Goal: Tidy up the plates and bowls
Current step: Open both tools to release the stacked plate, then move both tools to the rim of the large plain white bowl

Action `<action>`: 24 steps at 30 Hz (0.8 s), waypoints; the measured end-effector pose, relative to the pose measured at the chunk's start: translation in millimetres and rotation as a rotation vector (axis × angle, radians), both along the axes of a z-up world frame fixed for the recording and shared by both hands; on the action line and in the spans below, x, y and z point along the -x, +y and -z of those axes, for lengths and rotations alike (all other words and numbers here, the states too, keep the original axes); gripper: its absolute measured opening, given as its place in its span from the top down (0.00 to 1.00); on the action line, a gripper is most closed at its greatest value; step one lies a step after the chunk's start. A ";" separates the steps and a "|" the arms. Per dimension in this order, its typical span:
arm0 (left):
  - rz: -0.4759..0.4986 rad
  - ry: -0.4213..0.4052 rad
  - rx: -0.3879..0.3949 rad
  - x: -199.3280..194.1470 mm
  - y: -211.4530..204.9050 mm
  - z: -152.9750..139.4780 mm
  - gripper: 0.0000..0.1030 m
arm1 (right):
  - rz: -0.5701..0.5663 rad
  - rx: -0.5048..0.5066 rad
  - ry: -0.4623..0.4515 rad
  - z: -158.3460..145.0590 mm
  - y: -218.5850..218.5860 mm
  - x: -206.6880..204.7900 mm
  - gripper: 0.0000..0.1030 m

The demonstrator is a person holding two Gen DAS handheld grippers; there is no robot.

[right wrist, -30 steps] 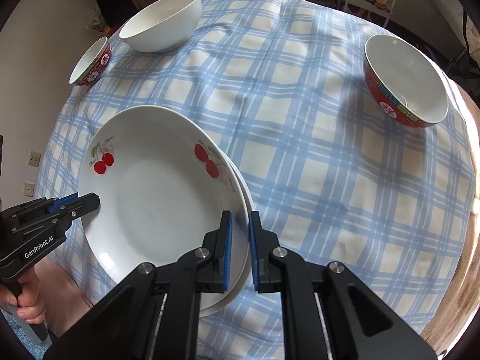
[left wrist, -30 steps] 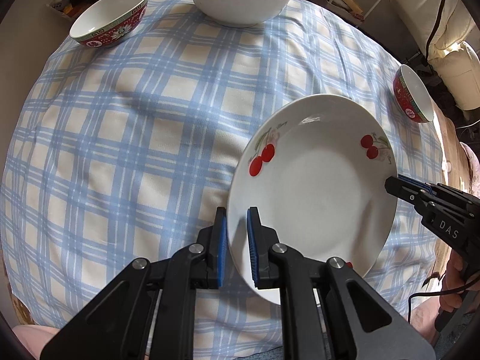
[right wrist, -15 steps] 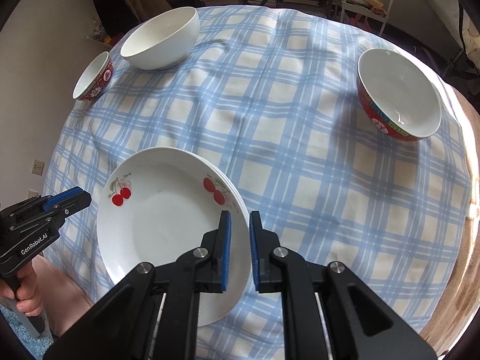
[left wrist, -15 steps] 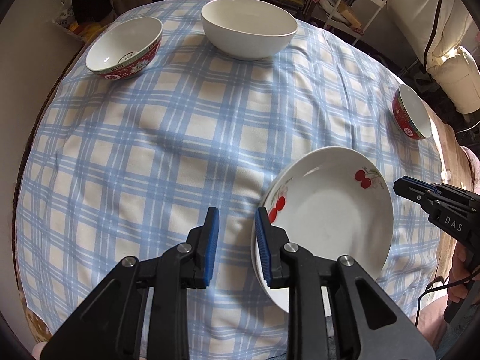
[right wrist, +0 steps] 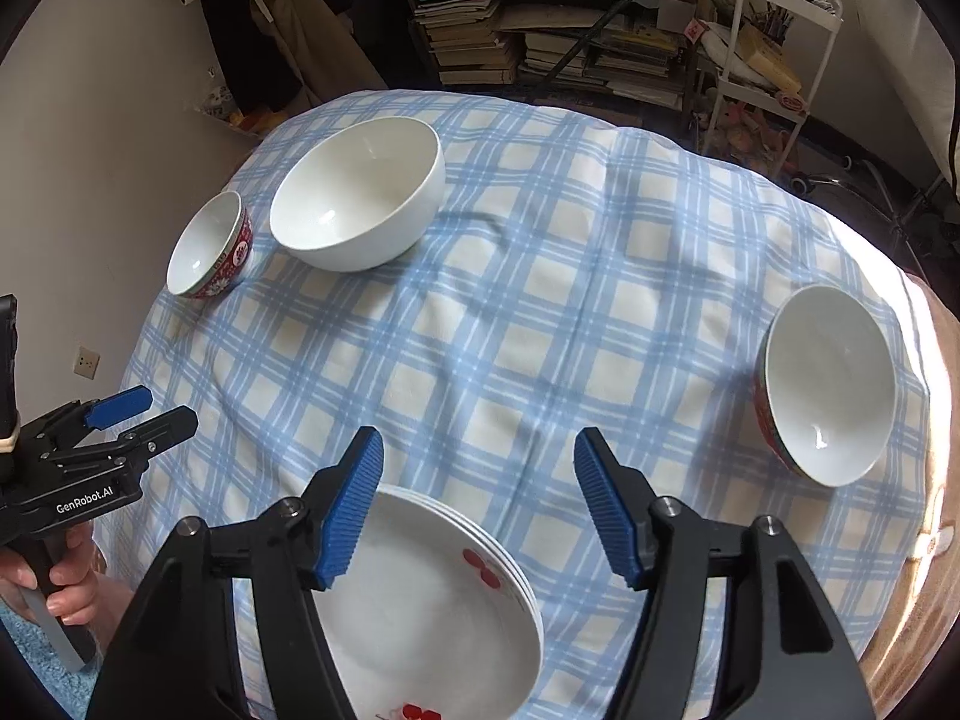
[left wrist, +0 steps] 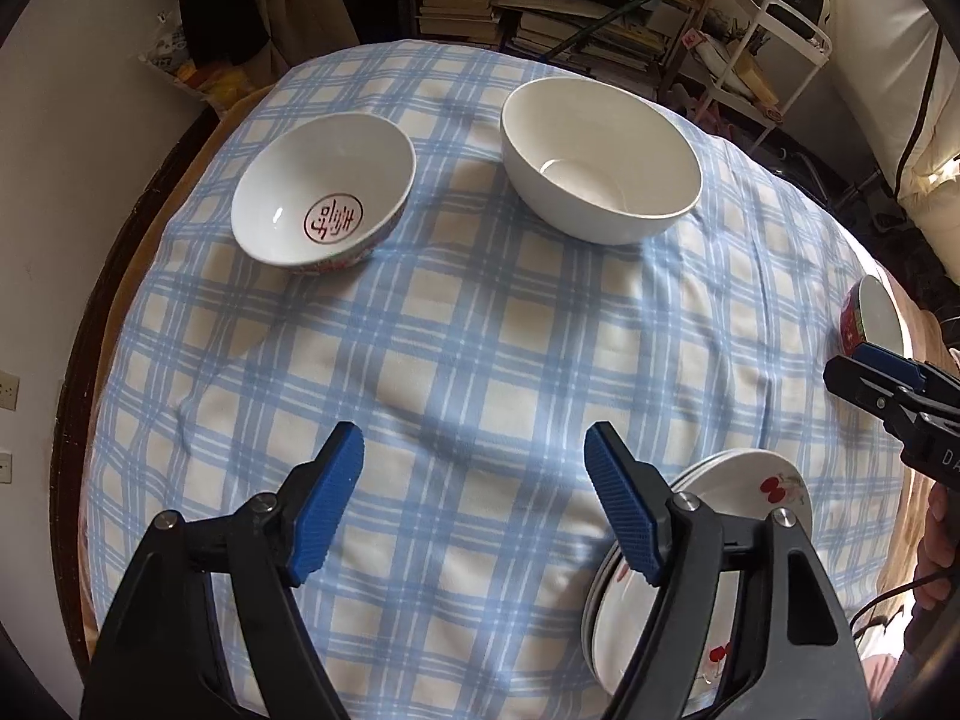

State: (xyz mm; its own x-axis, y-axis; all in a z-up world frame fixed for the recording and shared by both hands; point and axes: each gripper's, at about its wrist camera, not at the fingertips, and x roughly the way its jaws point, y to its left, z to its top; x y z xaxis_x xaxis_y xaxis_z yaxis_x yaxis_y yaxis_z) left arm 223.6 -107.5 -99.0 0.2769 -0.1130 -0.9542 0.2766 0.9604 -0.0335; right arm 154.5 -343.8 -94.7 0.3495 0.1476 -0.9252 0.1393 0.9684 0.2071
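Observation:
A stack of white cherry-print plates (right wrist: 432, 606) lies at the near edge of the checked tablecloth; it also shows in the left wrist view (left wrist: 744, 498), partly hidden behind my right finger. My left gripper (left wrist: 474, 504) is open and empty, just left of the stack. My right gripper (right wrist: 477, 501) is open and empty, above the stack's far rim. A large white bowl (left wrist: 600, 162) (right wrist: 360, 204) stands at the back. A small red-patterned bowl (left wrist: 324, 198) (right wrist: 210, 246) stands to its left. Another red-patterned bowl (right wrist: 825, 384) (left wrist: 870, 318) stands at the right.
The round table's blue checked cloth (left wrist: 480, 330) (right wrist: 540, 300) covers it to the edges. Behind the table are shelves of books (right wrist: 540, 30) and a white cart (right wrist: 774, 42). A wall (left wrist: 60, 240) runs on the left.
Both grippers opened and let go of the cherry plate, which now lies on the stack. Both grippers drew back and rose, so more of the table shows.

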 end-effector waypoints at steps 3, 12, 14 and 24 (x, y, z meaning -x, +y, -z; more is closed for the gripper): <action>0.028 -0.048 -0.040 -20.0 -7.3 -9.0 0.19 | -0.010 -0.002 0.008 2.1 1.3 -24.0 0.28; -0.040 0.004 -0.024 -96.2 -2.8 -10.2 0.18 | -0.003 0.029 0.003 2.6 -0.7 -90.5 0.07; -0.029 0.002 -0.028 -111.2 -3.6 -9.6 0.18 | 0.007 0.029 0.005 4.4 -2.4 -103.7 0.07; -0.003 0.004 0.015 -165.0 -20.2 -5.6 0.18 | 0.074 -0.003 0.031 25.3 -10.9 -154.3 0.07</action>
